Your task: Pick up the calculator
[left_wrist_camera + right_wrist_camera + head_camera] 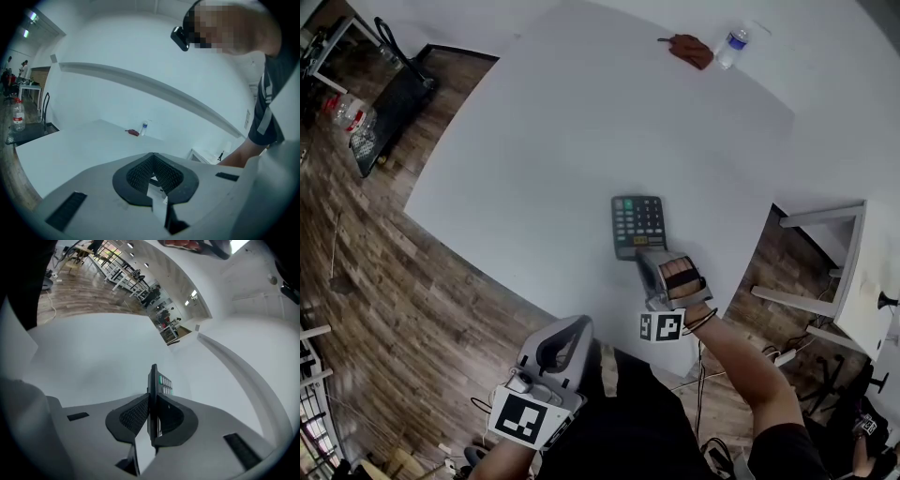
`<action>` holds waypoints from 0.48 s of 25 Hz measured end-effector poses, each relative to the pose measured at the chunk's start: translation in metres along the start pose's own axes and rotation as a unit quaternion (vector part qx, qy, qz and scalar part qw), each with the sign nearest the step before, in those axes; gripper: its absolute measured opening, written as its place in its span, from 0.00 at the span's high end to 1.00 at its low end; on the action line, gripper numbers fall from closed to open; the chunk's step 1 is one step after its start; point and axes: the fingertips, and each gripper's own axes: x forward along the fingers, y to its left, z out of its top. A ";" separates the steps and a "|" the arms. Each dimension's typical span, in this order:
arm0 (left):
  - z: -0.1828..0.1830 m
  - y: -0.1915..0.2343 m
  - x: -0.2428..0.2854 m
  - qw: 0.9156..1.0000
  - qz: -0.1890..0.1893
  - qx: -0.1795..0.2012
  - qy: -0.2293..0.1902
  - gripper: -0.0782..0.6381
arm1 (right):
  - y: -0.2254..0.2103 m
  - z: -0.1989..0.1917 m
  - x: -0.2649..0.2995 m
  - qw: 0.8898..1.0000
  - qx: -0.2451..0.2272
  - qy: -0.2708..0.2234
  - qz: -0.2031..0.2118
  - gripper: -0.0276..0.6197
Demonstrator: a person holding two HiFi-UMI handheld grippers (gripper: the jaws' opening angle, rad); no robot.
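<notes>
The calculator point(637, 223) is dark grey with green and grey keys and lies over the near part of the white table point(581, 112). My right gripper point(649, 261) is shut on its near end. In the right gripper view the calculator point(153, 385) stands edge-on between the two black pads point(136, 416), which press on both faces. Whether its far end rests on the table I cannot tell. My left gripper point(572, 330) hangs below the table's near edge, off the tabletop. In the left gripper view its jaws point(152, 161) meet at the tips with nothing between them.
A water bottle point(732, 47) and a reddish-brown pouch point(691, 50) sit at the table's far edge. A black stand point(389, 103) is on the wooden floor at the left. A white side table point(862, 272) stands at the right.
</notes>
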 end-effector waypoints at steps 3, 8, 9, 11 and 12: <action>0.009 -0.005 -0.001 1.000 -0.003 0.008 -0.009 0.88 | -0.024 0.018 -0.017 0.999 0.033 -0.009 -0.006 0.88; 0.031 -0.014 -0.001 0.999 -0.010 0.031 -0.032 0.88 | -0.069 0.040 -0.047 0.996 0.086 -0.015 -0.019 0.88; 0.035 -0.015 -0.002 0.999 -0.010 0.034 -0.037 0.88 | -0.077 0.045 -0.054 0.995 0.096 -0.018 -0.021 0.88; 0.044 -0.017 -0.006 0.998 -0.009 0.041 -0.047 0.88 | -0.094 0.057 -0.068 0.993 0.116 -0.025 -0.024 0.88; 0.048 -0.017 -0.007 0.998 -0.008 0.043 -0.052 0.88 | -0.103 0.062 -0.075 0.991 0.127 -0.028 -0.027 0.88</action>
